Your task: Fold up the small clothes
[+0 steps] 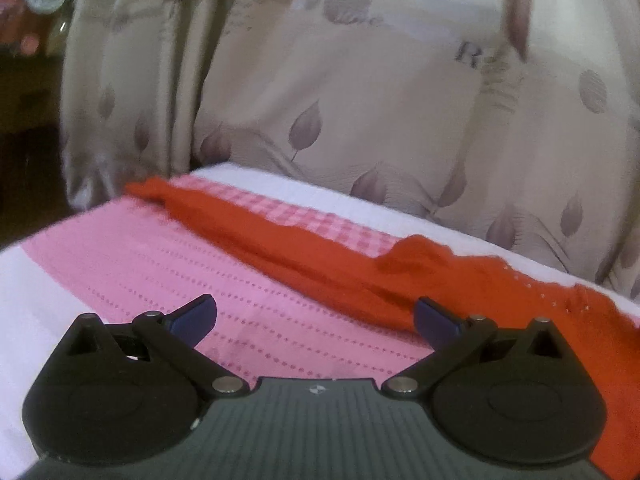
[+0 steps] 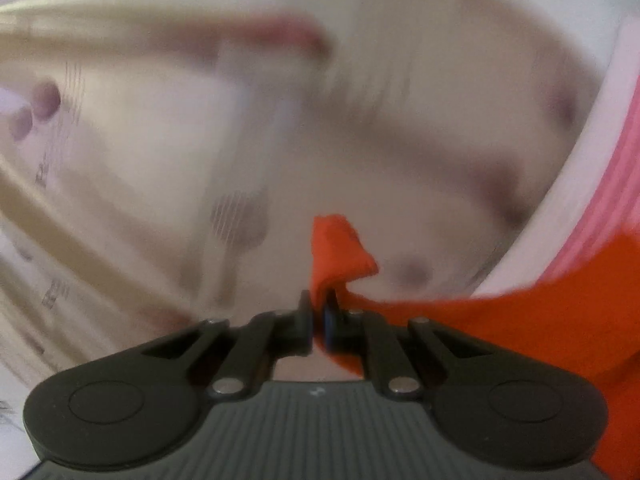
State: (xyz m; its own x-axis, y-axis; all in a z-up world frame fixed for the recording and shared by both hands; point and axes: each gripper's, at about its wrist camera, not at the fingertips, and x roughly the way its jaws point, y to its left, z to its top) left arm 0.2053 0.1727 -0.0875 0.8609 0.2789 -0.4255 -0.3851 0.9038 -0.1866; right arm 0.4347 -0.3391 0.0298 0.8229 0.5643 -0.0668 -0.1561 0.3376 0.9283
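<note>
Leftward, the left gripper (image 1: 314,318) hovers empty, jaws spread, over the pink cloth (image 1: 160,264); the red garment (image 1: 320,268) runs diagonally just right of it, its corner pinched in the right gripper (image 2: 319,320).

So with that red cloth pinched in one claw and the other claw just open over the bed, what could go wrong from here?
The right gripper is shut on only a small bunched tip of the red garment, so the cloth might slip out when pulled. The left gripper is open above the pink cover and pins nothing, so the rest of the garment could drag and bunch up. The right view is blurred, so a misplaced fold seems possible.
</note>
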